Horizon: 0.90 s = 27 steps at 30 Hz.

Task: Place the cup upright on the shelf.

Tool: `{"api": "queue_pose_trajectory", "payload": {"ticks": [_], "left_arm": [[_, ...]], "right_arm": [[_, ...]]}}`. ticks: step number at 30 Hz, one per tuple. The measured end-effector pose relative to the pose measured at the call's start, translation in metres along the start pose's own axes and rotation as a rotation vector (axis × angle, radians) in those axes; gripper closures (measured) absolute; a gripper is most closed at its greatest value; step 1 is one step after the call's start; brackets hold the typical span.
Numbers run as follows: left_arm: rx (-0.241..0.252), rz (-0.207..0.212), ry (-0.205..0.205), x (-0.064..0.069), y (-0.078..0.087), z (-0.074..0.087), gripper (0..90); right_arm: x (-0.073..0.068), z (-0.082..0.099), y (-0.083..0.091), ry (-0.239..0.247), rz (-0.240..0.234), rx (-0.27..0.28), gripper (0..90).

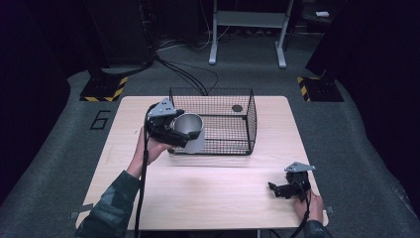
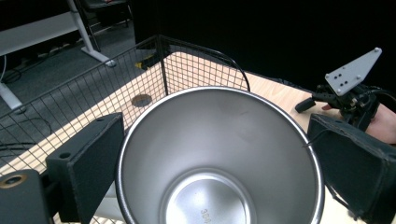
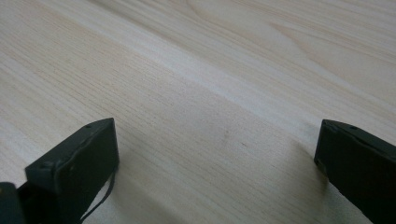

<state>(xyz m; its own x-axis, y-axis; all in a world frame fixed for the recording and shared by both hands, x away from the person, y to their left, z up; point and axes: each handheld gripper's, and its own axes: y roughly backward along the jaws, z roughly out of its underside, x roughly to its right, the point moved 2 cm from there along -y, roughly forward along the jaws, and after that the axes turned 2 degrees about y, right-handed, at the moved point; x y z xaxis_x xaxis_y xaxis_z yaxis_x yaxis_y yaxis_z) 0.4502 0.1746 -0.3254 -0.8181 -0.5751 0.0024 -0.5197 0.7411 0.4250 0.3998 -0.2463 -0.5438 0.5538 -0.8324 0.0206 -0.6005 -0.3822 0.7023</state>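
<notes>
Left tongs (image 1: pixel 184 133) hold a steel cup (image 1: pixel 190 130) lifted off the worktop (image 1: pixel 208 193), at the near-left corner of the wire basket (image 1: pixel 250 119). Jaws are wide apart, closed on the cup's outer wall from both sides; in the left gripper view the steel cup (image 2: pixel 219 154) mouth faces the camera, empty inside. Step in hand looks like getting the cup over the rim and into the basket. To do it well: keep the squeeze steady since smooth steel could slip, raise enough for the base to pass the wire edge, move in, lower onto the mesh floor before releasing. Avoid the small dark disc (image 1: pixel 237 108) at the far side. Right tongs (image 1: pixel 278 190) rest low at the near-right worktop, jaws wide open, holding nothing.
</notes>
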Motion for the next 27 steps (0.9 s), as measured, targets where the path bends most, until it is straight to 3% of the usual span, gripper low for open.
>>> {"api": "queue_pose_trajectory", "payload": {"ticks": [6,27], "left_arm": [[-0.003,-0.008,-0.002,-0.009,-0.007,-0.013,6.8],[-0.017,-0.023,-0.004,-0.024,-0.033,-0.033,6.8]], "right_arm": [[0.0,0.0,0.0,0.0,0.0,0.0,0.0],[0.0,0.0,0.0,0.0,0.0,0.0,0.0]]}}
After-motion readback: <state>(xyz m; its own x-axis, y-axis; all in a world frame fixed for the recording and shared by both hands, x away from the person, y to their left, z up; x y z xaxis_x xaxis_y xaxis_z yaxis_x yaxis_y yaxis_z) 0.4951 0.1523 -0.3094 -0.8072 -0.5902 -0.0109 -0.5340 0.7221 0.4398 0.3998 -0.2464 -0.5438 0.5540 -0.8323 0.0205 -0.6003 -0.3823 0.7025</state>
